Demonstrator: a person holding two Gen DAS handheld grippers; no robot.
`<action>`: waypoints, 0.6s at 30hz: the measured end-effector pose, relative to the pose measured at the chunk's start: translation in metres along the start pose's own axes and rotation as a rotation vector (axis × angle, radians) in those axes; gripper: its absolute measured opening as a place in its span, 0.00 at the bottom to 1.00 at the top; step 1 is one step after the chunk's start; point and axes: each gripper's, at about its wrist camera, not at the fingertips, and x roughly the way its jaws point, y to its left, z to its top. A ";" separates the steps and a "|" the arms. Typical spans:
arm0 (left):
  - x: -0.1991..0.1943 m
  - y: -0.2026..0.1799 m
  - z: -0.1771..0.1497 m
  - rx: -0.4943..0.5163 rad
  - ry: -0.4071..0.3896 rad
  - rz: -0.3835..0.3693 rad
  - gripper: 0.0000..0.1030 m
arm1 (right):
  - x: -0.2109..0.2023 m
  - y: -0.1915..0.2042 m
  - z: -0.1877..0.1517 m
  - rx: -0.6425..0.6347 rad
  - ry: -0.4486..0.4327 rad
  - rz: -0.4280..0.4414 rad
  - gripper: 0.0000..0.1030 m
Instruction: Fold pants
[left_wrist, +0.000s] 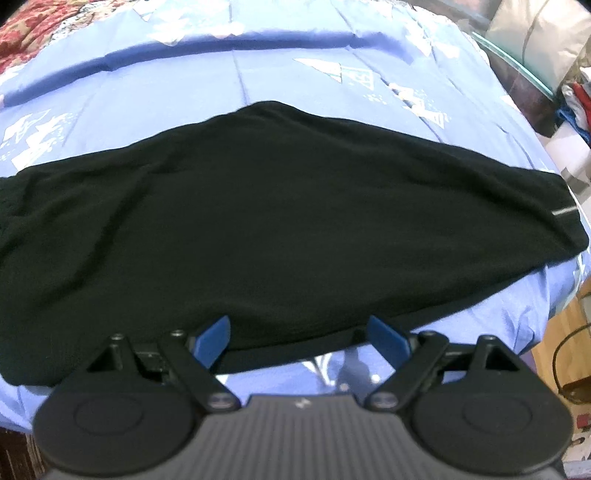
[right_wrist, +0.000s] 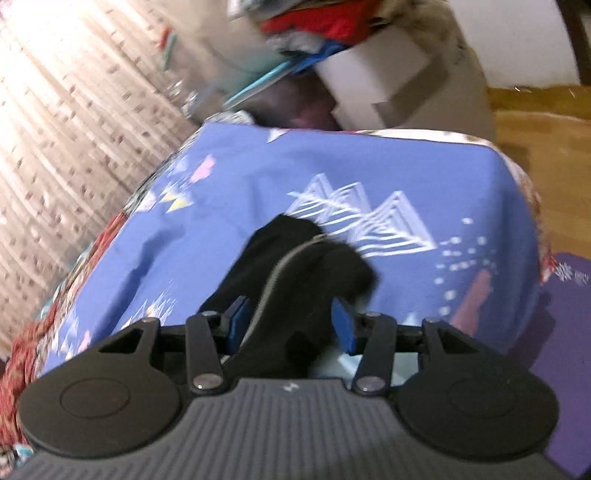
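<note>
Black pants (left_wrist: 266, 206) flat on blue sheet (left_wrist: 280, 77), left gripper (left_wrist: 301, 341) wide open at hem, right gripper (right_wrist: 291, 325) part-open around bunched cloth, grip unclear

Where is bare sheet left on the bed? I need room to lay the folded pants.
Bare blue sheet lies beyond the black pants, up to the red quilt. A thin strip borders their near edge by the left gripper. The right gripper holds fabric; sheet ahead is bare.

bare blue sheet (left_wrist: 295, 77) beyond black pants (left_wrist: 277, 221), clutter (left_wrist: 576, 99) crowding right edge
</note>
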 end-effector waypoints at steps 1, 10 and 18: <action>0.002 -0.003 0.001 0.008 0.005 0.003 0.82 | 0.003 -0.006 0.002 0.016 0.012 -0.004 0.51; 0.009 -0.021 0.004 0.044 0.033 0.018 0.82 | 0.022 -0.026 -0.008 0.153 0.066 0.097 0.51; 0.009 -0.022 0.004 0.027 0.032 0.026 0.82 | 0.058 -0.025 0.005 0.232 0.086 0.190 0.50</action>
